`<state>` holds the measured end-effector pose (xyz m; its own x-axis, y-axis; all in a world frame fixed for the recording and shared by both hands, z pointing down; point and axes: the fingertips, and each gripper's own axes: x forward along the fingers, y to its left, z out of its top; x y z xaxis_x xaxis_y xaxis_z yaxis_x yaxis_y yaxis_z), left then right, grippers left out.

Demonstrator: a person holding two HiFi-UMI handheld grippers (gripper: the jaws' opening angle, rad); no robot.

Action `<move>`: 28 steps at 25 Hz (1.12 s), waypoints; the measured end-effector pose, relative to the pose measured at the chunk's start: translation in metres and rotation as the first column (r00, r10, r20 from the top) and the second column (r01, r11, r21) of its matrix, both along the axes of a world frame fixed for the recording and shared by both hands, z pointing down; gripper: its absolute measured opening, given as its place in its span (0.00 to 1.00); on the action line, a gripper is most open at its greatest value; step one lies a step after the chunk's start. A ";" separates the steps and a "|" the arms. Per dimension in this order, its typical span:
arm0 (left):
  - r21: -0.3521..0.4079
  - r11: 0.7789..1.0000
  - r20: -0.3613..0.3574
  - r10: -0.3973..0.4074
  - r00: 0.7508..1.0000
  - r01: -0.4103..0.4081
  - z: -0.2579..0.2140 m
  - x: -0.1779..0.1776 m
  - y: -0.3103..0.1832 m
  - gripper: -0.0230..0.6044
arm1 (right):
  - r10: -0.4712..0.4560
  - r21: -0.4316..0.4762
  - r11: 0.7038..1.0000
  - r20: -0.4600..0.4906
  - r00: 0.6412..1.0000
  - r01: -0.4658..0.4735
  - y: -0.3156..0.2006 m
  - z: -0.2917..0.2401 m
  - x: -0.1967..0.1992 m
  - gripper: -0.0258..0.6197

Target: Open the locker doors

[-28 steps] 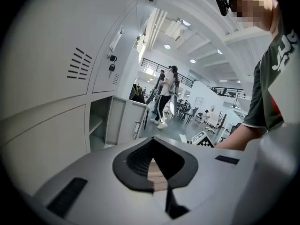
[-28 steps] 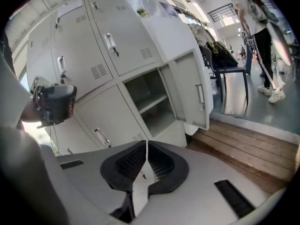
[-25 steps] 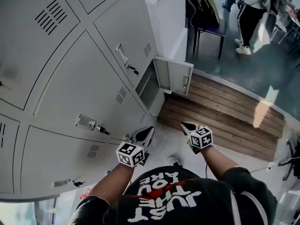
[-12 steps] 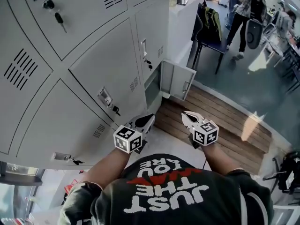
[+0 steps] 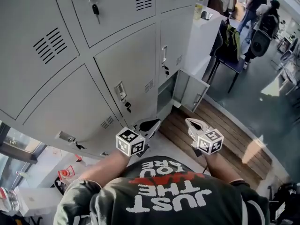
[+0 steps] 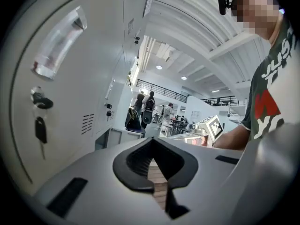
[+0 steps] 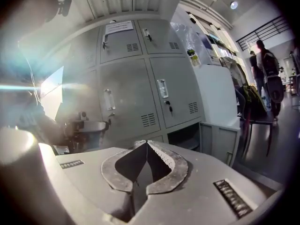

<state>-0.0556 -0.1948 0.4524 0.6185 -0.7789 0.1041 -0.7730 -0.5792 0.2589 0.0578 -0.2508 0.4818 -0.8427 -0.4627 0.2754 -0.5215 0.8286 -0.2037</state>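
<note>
Bright daylight, flare washing the lockers [image 7: 126, 93] (right gripper view), fisheye-dark edges

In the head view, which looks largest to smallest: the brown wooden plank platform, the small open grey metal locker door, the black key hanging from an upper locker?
1. Brown wooden plank platform
2. Small open grey metal locker door
3. Black key
The differences are plain; nearness changes nothing.

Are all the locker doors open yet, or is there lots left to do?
Not yet. Done: one small bottom door at the far end hangs open. In hand: nothing; the left gripper and right gripper are shut, empty, touching no locker. Left: the other doors in view, like the middle door with its key, are closed.
</note>
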 end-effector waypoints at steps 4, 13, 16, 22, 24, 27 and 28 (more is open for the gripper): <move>0.037 0.988 0.015 -0.149 0.989 0.149 -0.021 -0.032 0.019 0.04 | -0.158 0.024 0.987 0.033 0.987 0.157 0.002 -0.019 -0.038 0.10; 0.079 0.878 0.011 -0.475 0.880 0.472 -0.060 -0.123 0.106 0.04 | -0.436 0.091 0.899 0.088 0.896 0.428 0.037 -0.078 -0.167 0.10; 0.085 0.853 0.016 -0.518 0.855 0.515 -0.067 -0.147 0.139 0.04 | -0.478 0.133 0.876 0.092 0.874 0.465 0.052 -0.103 -0.209 0.11; 0.118 0.849 0.001 -0.518 0.855 0.515 -0.089 -0.182 0.183 0.04 | -0.447 0.171 0.886 0.065 0.892 0.431 0.059 -0.139 -0.262 0.30; 0.130 0.858 -0.003 -0.501 0.866 0.497 -0.096 -0.189 0.191 0.04 | -0.426 0.187 0.893 0.051 0.903 0.410 0.059 -0.145 -0.272 0.31; 0.144 0.873 -0.010 -0.470 0.883 0.466 -0.103 -0.196 0.198 0.04 | -0.406 0.197 0.898 0.032 0.913 0.393 0.061 -0.147 -0.285 0.32; 0.147 0.878 -0.016 -0.458 0.889 0.455 -0.105 -0.197 0.199 0.04 | -0.404 0.196 0.899 0.026 0.915 0.391 0.062 -0.147 -0.289 0.32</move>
<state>-0.2529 0.0039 0.3472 0.1897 -0.9816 -0.0217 -0.9645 -0.1904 0.1828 -0.2309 -0.1892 0.3352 -0.9799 -0.1226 0.1574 -0.1319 0.9900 -0.0506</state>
